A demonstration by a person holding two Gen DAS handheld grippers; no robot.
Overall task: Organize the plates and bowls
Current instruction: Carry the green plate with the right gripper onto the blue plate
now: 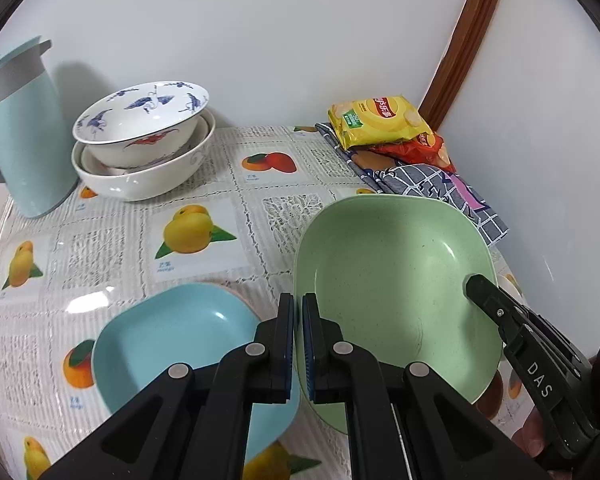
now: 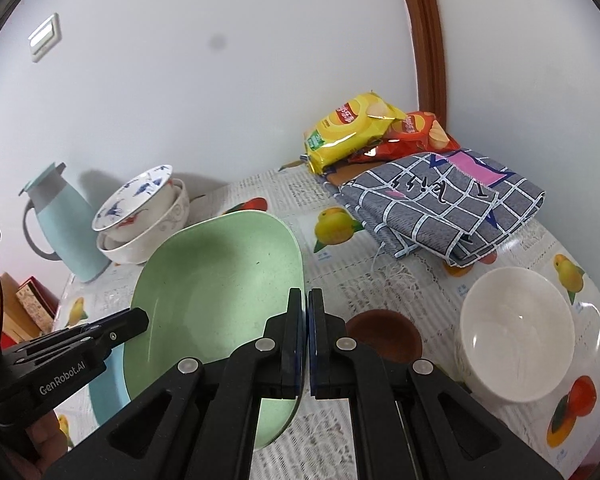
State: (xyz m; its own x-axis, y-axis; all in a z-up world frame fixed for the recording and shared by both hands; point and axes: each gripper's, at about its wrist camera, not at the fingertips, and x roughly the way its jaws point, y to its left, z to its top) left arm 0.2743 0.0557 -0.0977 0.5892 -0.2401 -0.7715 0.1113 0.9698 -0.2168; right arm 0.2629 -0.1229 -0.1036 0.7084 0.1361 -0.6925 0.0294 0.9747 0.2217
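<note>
Plastic table cover [image 1: 112, 248]: it has fruit pictures all over, and everything sits on it.
Green plate [image 1: 388, 276]: you hold it tilted above the table, one claw on each side of its rim.
Blue plate [image 1: 172, 344]: it lies flat on the table, just beside and partly under the green plate.
Blue jug [image 1: 24, 140]: it stands at the back by the wall.
Stacked bowls [image 1: 140, 148]: they sit next to the jug, and the top one leans.
White bowl [image 2: 516, 332]: it stands alone on your right side.
Left claw [image 1: 296, 308]: your left claw is clenched on the green plate's rim.
Right claw [image 2: 305, 300]: your right claw is pinching the other rim.
</note>
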